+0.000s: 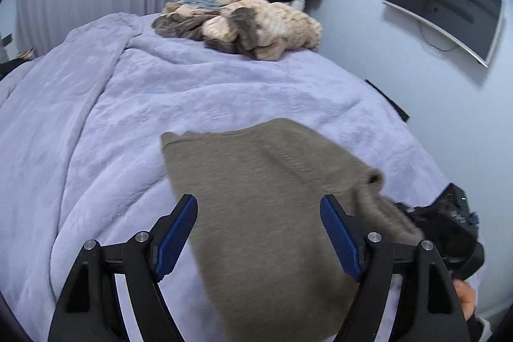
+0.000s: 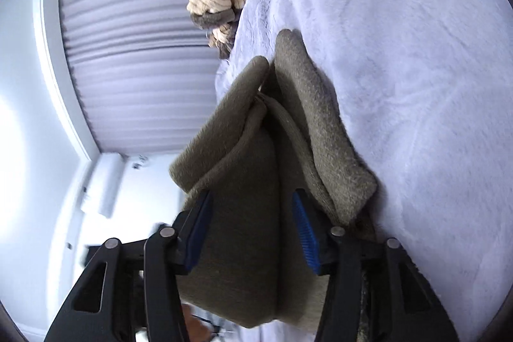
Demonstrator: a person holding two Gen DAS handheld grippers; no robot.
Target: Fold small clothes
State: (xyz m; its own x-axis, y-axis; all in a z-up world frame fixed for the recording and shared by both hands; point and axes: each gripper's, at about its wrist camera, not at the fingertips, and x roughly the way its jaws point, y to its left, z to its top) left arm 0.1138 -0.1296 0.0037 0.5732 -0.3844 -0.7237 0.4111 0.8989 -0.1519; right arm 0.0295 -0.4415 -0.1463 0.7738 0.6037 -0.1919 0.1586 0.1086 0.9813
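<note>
Jaws of both grippers apart, olive sweater (image 1: 266,197) between, unpinched.

Each matte black plastic left claw (image 1: 259,215) arm is showing long triangular cut-outs near its base and two round silver pivot screws per side. Its fingers (image 1: 178,234) are wearing ribbed deep-blue pads, flat and rectangular. The matte black right claw (image 2: 253,226) is showing the same build: angular black links, silver pivot pins, and blue ridged pads on the fingers (image 2: 306,234). Seen from the left wrist, the right unit's black housing is glowing with one tiny green light.
</note>
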